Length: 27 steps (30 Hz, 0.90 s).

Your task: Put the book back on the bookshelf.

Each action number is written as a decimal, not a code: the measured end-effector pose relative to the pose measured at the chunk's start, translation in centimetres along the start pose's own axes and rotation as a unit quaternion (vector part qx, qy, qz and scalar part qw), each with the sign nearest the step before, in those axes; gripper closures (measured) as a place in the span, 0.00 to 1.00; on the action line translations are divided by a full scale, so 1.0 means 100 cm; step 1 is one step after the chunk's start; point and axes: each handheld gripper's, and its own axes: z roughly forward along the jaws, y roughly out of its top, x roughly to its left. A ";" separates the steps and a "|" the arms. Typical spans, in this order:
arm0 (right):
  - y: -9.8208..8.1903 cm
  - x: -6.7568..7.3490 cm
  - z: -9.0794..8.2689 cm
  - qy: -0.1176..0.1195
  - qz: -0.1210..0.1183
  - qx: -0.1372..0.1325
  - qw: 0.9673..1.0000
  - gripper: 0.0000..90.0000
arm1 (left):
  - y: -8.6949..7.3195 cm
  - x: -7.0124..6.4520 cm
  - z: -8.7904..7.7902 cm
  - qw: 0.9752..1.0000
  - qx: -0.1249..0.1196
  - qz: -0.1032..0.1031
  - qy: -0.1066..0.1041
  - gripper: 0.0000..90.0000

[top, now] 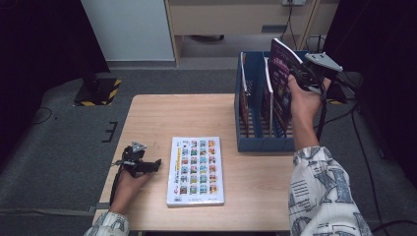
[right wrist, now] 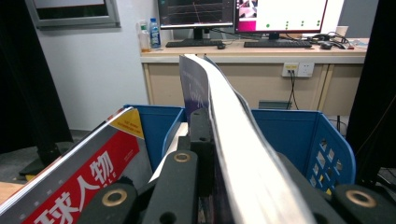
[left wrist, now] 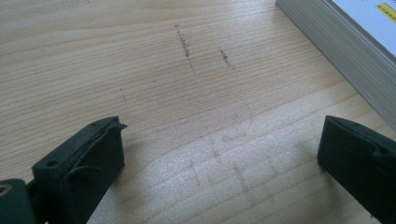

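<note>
A purple-covered book (top: 282, 83) is held upright above the blue file rack (top: 260, 143) at the table's right side, with my right gripper (top: 301, 77) shut on its upper edge. In the right gripper view the book's white page edges (right wrist: 233, 140) curve up from between the jaws of that gripper (right wrist: 210, 128), and the rack's walls (right wrist: 322, 140) lie below. A second book with a grid of small pictures (top: 195, 170) lies flat mid-table. My left gripper (top: 149, 166) rests on the table just left of it, open, over bare wood (left wrist: 223, 140); the flat book's page edge (left wrist: 345, 56) sits to its upper right.
Other books stand in the rack's left slots (top: 244, 101), one with a red cover (right wrist: 79, 182). A wooden desk with monitors (right wrist: 243, 11) stands beyond the table. Bare tabletop (top: 162, 118) stretches left of the rack.
</note>
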 end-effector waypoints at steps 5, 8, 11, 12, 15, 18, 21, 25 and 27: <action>-0.001 0.001 0.003 -0.002 0.001 -0.005 1.000 0.93 | 0.000 0.000 0.000 1.000 0.000 0.000 0.000 0.00; -0.001 0.002 0.004 -0.003 0.000 -0.006 1.000 0.93 | 0.000 0.000 0.000 1.000 0.000 0.000 0.000 0.00; -0.002 0.003 0.005 -0.005 -0.001 -0.008 1.000 0.93 | 0.000 0.000 0.000 1.000 0.000 0.000 0.000 0.00; -0.002 0.003 0.006 -0.005 -0.002 -0.008 1.000 0.93 | 0.000 0.000 0.000 1.000 0.000 0.000 0.000 0.00; -0.004 0.003 0.008 -0.006 -0.002 -0.008 1.000 0.93 | 0.000 0.000 0.000 1.000 0.000 0.000 0.000 0.00; -0.006 0.004 0.010 -0.006 -0.002 -0.009 1.000 0.93 | 0.000 0.000 0.000 1.000 0.000 0.000 0.001 0.00; -0.009 0.004 0.012 -0.006 -0.003 -0.008 1.000 0.93 | 0.000 0.000 0.000 1.000 0.000 0.000 0.001 0.00; -0.013 0.005 0.014 -0.005 -0.001 -0.010 1.000 0.93 | 0.000 0.000 0.000 1.000 0.000 0.000 0.001 0.00; -0.015 0.005 0.016 -0.005 0.000 -0.011 1.000 0.93 | 0.000 0.000 0.000 1.000 0.000 0.000 0.001 0.00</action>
